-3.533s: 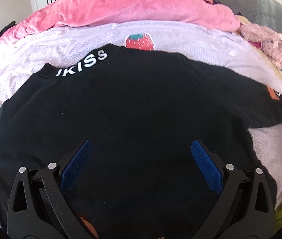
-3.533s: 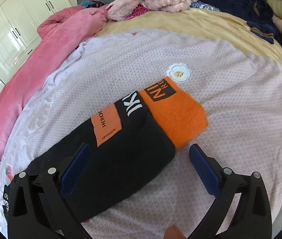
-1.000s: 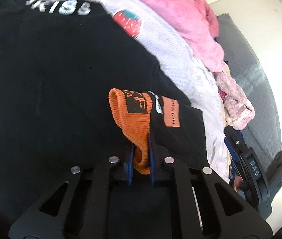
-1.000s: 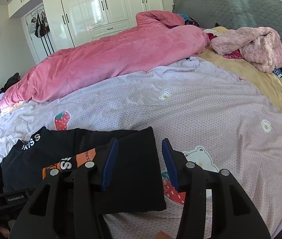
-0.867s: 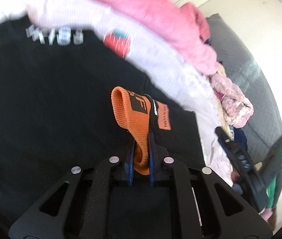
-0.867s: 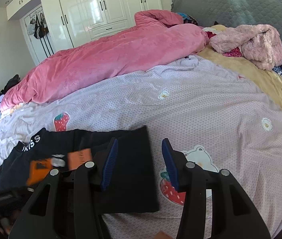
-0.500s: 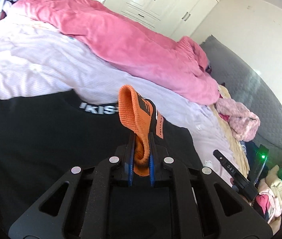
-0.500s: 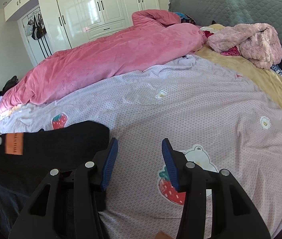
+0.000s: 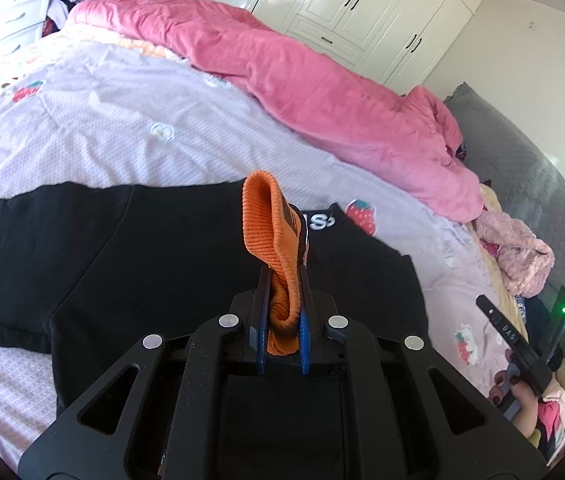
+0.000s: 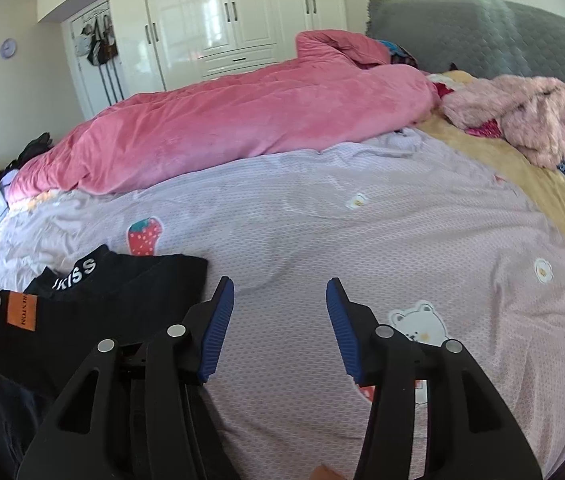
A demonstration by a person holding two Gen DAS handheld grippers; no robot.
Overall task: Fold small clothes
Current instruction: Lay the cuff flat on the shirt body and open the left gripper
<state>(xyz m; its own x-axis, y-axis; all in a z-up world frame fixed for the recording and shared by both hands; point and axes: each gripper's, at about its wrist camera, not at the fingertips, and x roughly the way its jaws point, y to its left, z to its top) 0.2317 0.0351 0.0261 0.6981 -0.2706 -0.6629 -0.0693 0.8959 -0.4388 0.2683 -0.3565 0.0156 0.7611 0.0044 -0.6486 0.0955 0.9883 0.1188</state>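
Item: left gripper (image 9: 282,300), fingers pinched on the orange ribbed cuff (image 9: 270,232) of a sleeve, which stands up in a loop above the pads. Item: black sweatshirt (image 9: 154,248), the task's thing, spread flat on the lilac printed bedsheet (image 9: 102,128) directly beyond and under the left gripper; white collar lettering shows just past the cuff. Item: right gripper (image 10: 280,316), fingers spread apart and empty, hovering over bare sheet, with the sweatshirt's collar and an orange-patched sleeve (image 10: 22,312) to its left. Risk, as judged: the grip takes only the cuff's edge, so the knit may slide out mid-fold; pulling one sleeve alone may drag the body and wrinkle the fold, since the right gripper pins nothing. Farther: pink duvet (image 10: 242,120) bunched across the bed, a pink fluffy garment (image 10: 522,116) near the grey headboard (image 10: 482,32), white wardrobes (image 10: 242,12) behind. Containers: none visible; loose clothes are only piled at the bed's edge.
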